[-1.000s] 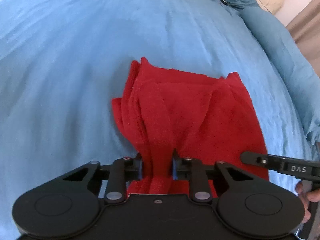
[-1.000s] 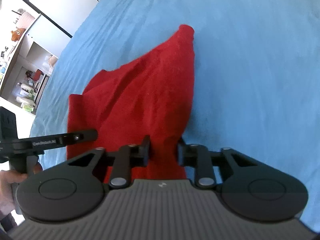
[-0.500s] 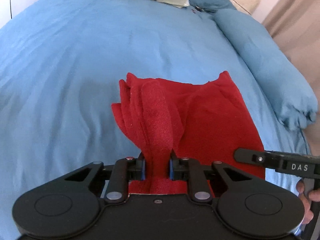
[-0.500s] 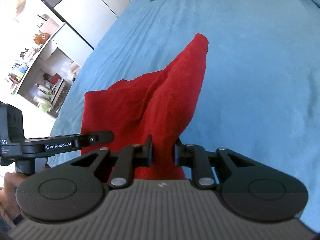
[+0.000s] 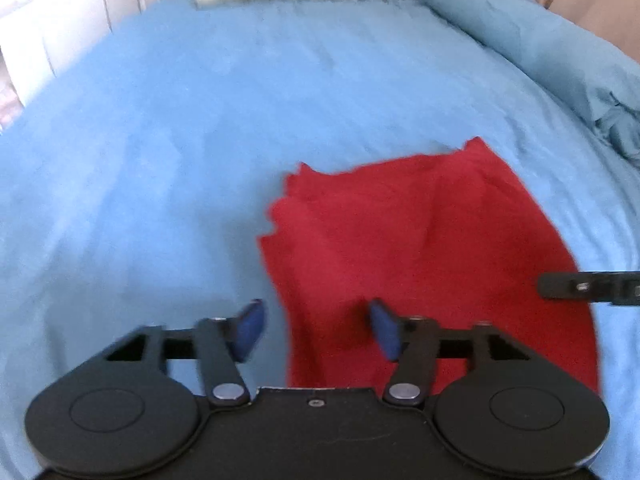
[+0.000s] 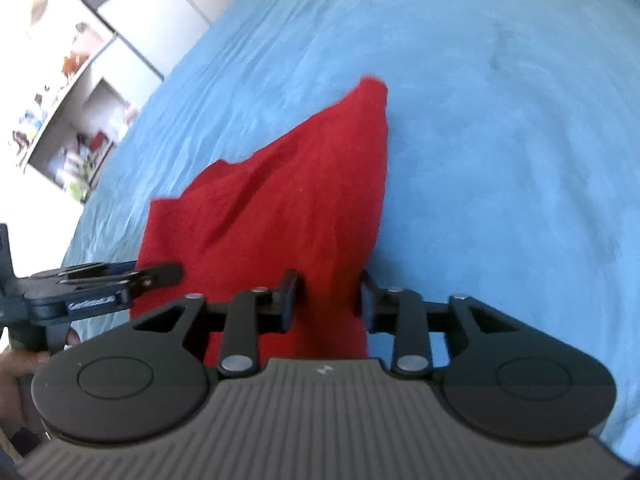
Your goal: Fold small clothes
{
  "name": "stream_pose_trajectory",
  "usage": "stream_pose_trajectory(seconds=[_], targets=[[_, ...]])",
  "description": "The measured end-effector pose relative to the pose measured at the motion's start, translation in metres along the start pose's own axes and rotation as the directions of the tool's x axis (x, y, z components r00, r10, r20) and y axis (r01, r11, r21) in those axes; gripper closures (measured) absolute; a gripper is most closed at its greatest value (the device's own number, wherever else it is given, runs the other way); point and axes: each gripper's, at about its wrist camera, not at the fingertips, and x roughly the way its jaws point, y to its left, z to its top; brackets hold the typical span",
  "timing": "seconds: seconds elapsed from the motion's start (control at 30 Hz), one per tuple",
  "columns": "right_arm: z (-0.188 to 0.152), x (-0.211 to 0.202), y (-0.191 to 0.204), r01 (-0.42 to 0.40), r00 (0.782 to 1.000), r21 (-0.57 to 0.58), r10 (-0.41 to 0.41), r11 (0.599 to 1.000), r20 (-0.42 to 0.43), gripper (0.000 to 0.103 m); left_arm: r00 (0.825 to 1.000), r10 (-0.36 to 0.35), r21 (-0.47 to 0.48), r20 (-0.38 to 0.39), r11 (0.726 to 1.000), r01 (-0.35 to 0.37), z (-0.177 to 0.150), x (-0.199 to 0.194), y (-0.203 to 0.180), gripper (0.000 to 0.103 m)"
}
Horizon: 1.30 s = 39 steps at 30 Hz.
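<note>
Left gripper (image 5: 316, 330) – my jaws spread wide, gripping nothing, above the near left edge of the red cloth (image 5: 432, 248). Right gripper (image 6: 326, 300) – my 2 fingers pinch a raised fold of that cloth; the rest lies on the blue bedsheet (image 5: 160, 160).

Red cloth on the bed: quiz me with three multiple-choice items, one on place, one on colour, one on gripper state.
1. Where does the cloth lie?
A. on the bed
B. on a wooden floor
C. in a basket

2. What colour are the left gripper pads?
A. yellow
B. blue
C. white

3. How is the left gripper?
A. shut on the cloth
B. shut, empty
C. open

Answers: 1 A, blue bedding surrounds the cloth; 2 B, both pads show blue; 3 C, wide gap between its fingers.
</note>
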Motion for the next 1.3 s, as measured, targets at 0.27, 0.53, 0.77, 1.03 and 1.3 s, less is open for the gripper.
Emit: stream_pose_trajectory(seconds=[0.27,0.53,0.77,1.03,1.3], targets=[[-0.027,-0.026,-0.007,0.01,0.99,-0.072,0.001,0.997,0.144,0.028,0.995,0.028,-0.033,0.098,0.999,-0.025,-0.025,-0.007,0.015,0.023],[-0.034,-0.119,0.047,0.121,0.956,-0.16,-0.072,0.98,0.284,0.019,0.974,0.075,-0.048,0.214,0.997,-0.067,-0.019,-0.117,0.01,0.023],[-0.065,-0.242,0.13,0.26,0.902,-0.176,-0.174,0.95,0.395,0.0,0.944,0.063,-0.083,0.323,0.996,-0.038,-0.04,-0.253,-0.006,0.0],[-0.139,-0.313,0.182,0.395,0.861,-0.15,-0.308,0.906,0.405,0.0,0.948,0.106,-0.087,0.301,0.993,-0.083,-0.099,-0.328,-0.035,0.0],[-0.207,-0.324,0.188,0.45,0.858,-0.139,-0.384,0.882,0.342,0.0,0.96,0.144,-0.071,0.239,0.989,-0.131,-0.156,-0.344,-0.052,0.0]])
